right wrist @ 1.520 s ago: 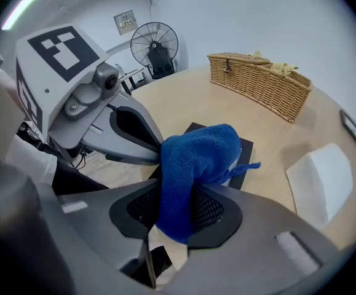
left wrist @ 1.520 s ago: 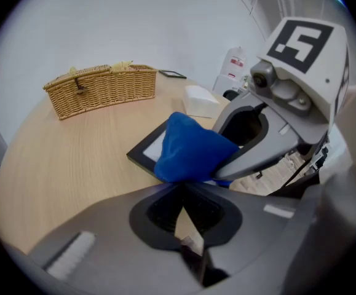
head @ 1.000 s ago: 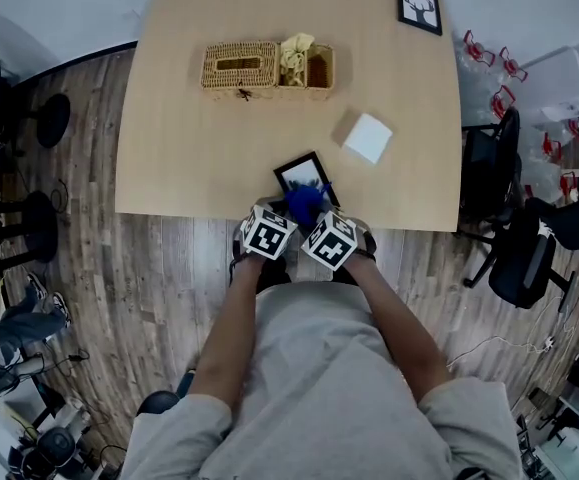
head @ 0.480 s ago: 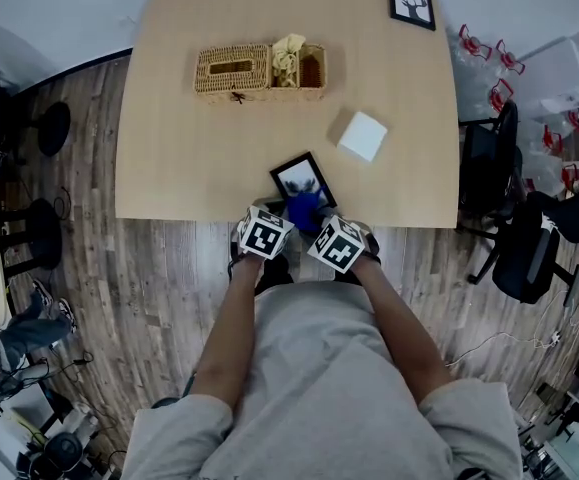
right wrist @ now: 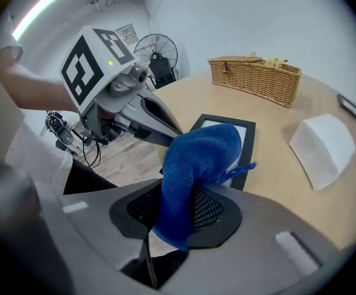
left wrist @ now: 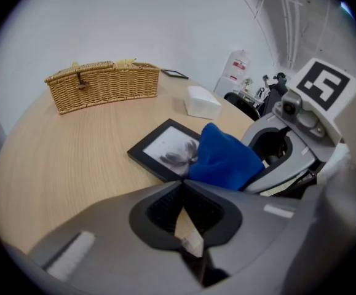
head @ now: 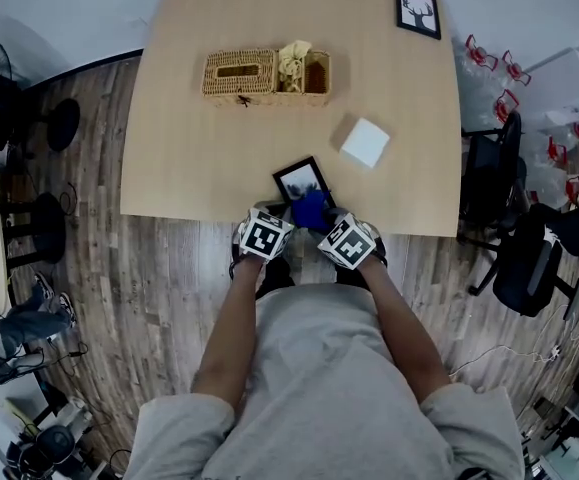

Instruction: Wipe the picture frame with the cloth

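A black picture frame (head: 300, 179) with a pale print lies flat near the table's front edge, also in the left gripper view (left wrist: 164, 148) and the right gripper view (right wrist: 242, 130). My right gripper (head: 323, 219) is shut on a bunched blue cloth (head: 310, 209), which rests on the frame's near right part (right wrist: 203, 154). My left gripper (head: 279, 215) sits beside it at the frame's near left corner. Its jaws (left wrist: 182, 187) are shut with nothing between them and stand short of the frame.
A wicker basket (head: 267, 72) stands at the back of the wooden table (head: 189, 158). A white box (head: 366, 141) sits right of the frame. A second frame with a deer print (head: 418, 12) lies at the far right corner. Office chairs (head: 514, 238) stand to the right.
The right gripper with the blue cloth has slid slightly right and toward the near edge over the frame. The left gripper has hardly moved.
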Demonstrator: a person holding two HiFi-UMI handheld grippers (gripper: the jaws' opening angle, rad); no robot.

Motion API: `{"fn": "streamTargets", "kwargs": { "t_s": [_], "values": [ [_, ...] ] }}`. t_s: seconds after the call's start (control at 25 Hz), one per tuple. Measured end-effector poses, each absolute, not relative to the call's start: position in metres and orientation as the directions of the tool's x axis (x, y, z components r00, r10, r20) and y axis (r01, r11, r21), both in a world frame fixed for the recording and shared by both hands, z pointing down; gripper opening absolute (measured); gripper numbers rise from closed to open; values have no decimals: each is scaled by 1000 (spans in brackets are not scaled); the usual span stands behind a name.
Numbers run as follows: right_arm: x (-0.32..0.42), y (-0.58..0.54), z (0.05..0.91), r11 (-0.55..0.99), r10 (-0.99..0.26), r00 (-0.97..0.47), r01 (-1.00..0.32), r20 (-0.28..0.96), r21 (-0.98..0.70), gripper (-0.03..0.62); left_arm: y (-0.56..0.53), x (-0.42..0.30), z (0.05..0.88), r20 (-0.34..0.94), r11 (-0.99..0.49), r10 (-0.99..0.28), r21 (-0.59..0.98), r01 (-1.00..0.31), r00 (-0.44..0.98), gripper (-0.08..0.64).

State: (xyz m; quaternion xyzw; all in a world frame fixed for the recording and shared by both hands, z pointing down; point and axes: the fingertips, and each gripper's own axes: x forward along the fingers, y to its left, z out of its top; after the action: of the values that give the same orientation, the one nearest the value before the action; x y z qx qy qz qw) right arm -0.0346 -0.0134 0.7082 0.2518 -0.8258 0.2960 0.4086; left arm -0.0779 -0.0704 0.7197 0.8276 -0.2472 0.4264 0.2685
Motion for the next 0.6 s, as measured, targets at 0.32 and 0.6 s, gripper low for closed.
{"fn": "streamTargets", "kwargs": {
  "t_s": [0.32, 0.6],
  "values": [
    [-11, -24, 701, 694, -197, -529, -670, 825, -264, 104, -72, -80, 724, 841, -722, -200, 221, -656, 503, 54],
    [11, -28, 702, 713, -206, -512, -662, 834, -231, 104, -71, -81, 725, 838, -691, -236, 212, -691, 493, 54]
  ]
}}
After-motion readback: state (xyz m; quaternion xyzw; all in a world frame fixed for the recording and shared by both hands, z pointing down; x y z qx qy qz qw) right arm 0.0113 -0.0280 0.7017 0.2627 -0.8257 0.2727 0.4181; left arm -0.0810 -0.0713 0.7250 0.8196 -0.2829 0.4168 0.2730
